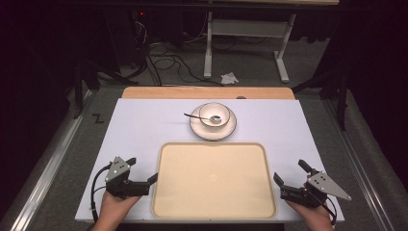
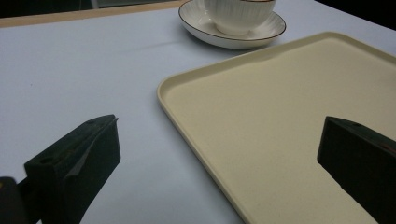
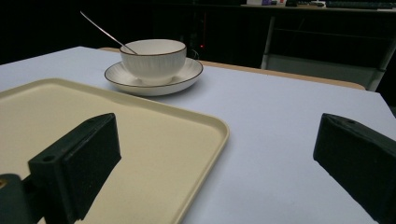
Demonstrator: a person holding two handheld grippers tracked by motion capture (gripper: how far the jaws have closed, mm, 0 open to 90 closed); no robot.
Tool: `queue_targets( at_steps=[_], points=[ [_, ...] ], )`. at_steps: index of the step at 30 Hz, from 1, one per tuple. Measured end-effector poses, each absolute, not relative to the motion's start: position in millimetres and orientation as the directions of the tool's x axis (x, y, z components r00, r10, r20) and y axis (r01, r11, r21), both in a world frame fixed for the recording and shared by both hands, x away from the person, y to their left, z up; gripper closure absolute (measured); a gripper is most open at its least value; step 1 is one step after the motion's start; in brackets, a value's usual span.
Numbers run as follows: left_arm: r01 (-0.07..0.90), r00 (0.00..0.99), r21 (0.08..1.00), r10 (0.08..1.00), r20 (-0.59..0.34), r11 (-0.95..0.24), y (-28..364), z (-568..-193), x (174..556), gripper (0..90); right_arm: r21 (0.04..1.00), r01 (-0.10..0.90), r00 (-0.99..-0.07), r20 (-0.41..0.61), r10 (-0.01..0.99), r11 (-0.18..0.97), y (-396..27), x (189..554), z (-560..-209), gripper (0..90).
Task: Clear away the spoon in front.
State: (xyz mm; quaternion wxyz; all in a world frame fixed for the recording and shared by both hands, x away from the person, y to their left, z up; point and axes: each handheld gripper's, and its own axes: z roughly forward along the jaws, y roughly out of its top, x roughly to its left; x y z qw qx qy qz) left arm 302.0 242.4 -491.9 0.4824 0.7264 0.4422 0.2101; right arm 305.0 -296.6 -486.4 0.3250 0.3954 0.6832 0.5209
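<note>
both claws, the left claw (image 1: 143, 169) and right claw (image 1: 289, 171), gape spread and hold nothing, flanking the tray (image 1: 213, 179), whose near side edges lie just inward of each.

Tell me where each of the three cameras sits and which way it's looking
High view: above the person's side, looking forward and down on the tray; both hands, left gripper, right gripper.
Left gripper view: rides the left gripper, faces the tray's left edge and saucer; open jaws.
Right gripper view: rides the right gripper, faces the tray's right corner and bowl; open jaws.
Shared: tray, saucer and bowl.
</note>
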Motion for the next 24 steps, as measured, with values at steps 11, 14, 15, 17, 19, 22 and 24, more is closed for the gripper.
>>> queue_targets(
  at_steps=[11,14,15,17,19,22,24],
  points=[
    [0.446,0.515,0.883,0.849,-0.118,-0.148,243.4,-494.2,301.2,0.2,0.968,0.201,-0.484,-0.034,0.874,0.149,-293.8,307.5,-484.7,0.5],
    [0.445,0.517,0.883,0.848,-0.117,-0.149,243.4,-494.2,301.2,0.2,0.967,0.206,-0.485,-0.034,0.874,0.152,-293.2,307.7,-485.2,0.5],
    [0.443,0.517,0.884,0.848,-0.115,-0.15,243.2,-494.2,301.1,0.2,0.967,0.207,-0.485,-0.033,0.874,0.152,-293.2,307.5,-485.2,0.5],
    [0.437,0.517,0.886,0.849,-0.107,-0.154,243.1,-494.0,300.8,0.3,0.967,0.205,-0.484,-0.034,0.875,0.151,-293.2,307.2,-484.8,0.5],
    [0.433,0.517,0.887,0.85,-0.102,-0.158,243.1,-493.8,300.1,0.6,0.967,0.205,-0.481,-0.035,0.876,0.152,-293.0,306.7,-484.6,0.5],
    [0.427,0.521,0.888,0.849,-0.089,-0.169,242.9,-493.4,299.1,0.7,0.968,0.195,-0.482,-0.044,0.875,0.157,-292.4,306.0,-484.2,0.5],
    [0.421,0.52,0.892,0.849,-0.092,-0.161,242.5,-492.1,297.6,0.7,0.968,0.194,-0.482,-0.045,0.875,0.157,-292.4,306.0,-484.0,0.5]
  ],
)
